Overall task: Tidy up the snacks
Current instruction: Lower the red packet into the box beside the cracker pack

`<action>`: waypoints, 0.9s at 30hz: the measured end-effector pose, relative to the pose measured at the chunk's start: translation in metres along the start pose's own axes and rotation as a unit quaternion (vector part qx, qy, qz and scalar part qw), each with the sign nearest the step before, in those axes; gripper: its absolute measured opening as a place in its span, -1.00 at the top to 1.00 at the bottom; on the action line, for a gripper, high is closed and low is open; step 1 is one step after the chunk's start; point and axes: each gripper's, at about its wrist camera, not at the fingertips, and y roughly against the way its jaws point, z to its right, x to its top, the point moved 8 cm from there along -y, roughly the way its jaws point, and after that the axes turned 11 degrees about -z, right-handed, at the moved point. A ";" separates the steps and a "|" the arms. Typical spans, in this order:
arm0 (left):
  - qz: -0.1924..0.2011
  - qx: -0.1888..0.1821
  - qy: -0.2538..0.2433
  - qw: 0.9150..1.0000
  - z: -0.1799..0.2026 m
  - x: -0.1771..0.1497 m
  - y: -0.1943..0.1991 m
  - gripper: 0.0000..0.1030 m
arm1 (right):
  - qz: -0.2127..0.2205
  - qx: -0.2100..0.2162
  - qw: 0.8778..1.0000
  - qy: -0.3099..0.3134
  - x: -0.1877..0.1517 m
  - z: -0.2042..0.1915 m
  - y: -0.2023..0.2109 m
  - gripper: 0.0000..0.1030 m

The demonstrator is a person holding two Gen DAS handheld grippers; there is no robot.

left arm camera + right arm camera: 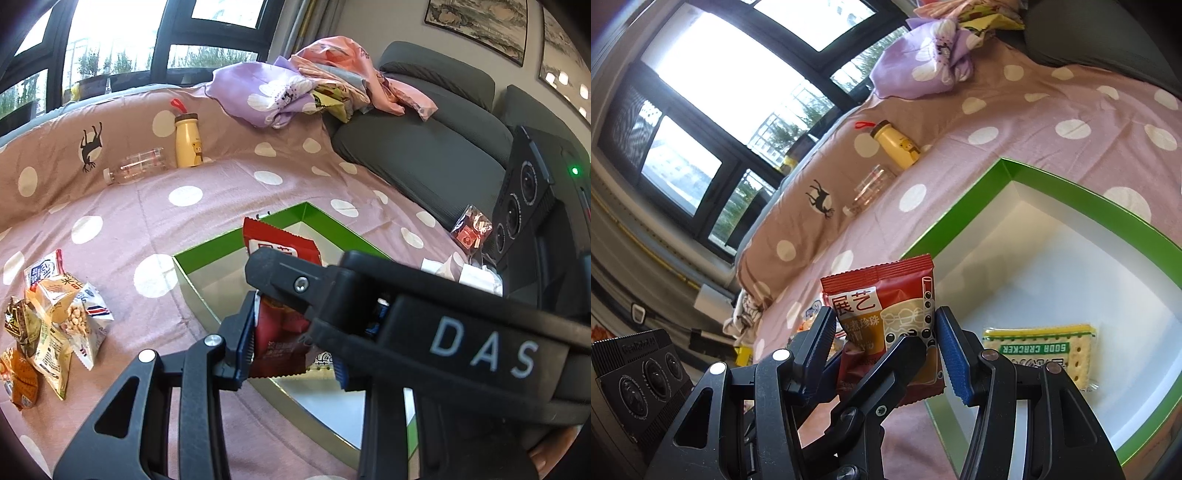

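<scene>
A red snack packet [280, 321] sits between the fingers of both grippers, above the near edge of a green-rimmed white box [332, 221]. My left gripper [291, 339] is shut on its lower part, with the right gripper's finger crossing in front. In the right wrist view the same packet [886, 314] stands between the jaws of my right gripper [886, 343], which are spread wider than the packet; a finger of the left gripper crosses in front. A soda cracker pack [1039, 350] lies inside the box [1071, 192].
A pile of snack packets [55, 317] lies at the left on the pink polka-dot sheet [184, 221]. A yellow bottle [187, 138] and a clear bottle [135, 170] rest at the back. A small red packet [472, 229] lies beside the grey sofa [424, 147].
</scene>
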 end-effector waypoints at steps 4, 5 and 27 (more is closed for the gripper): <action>-0.003 0.000 -0.003 1.000 0.004 0.000 -0.004 0.36 | -0.001 -0.001 1.000 -0.011 0.001 0.007 0.001 -0.13; -0.005 -0.002 -0.004 1.000 0.005 0.000 -0.005 0.36 | -0.001 -0.002 1.000 -0.013 0.001 0.009 0.001 -0.13; -0.046 -0.009 -0.020 0.999 0.016 0.000 -0.027 0.36 | -0.010 -0.007 0.998 -0.054 0.003 0.037 -0.002 -0.13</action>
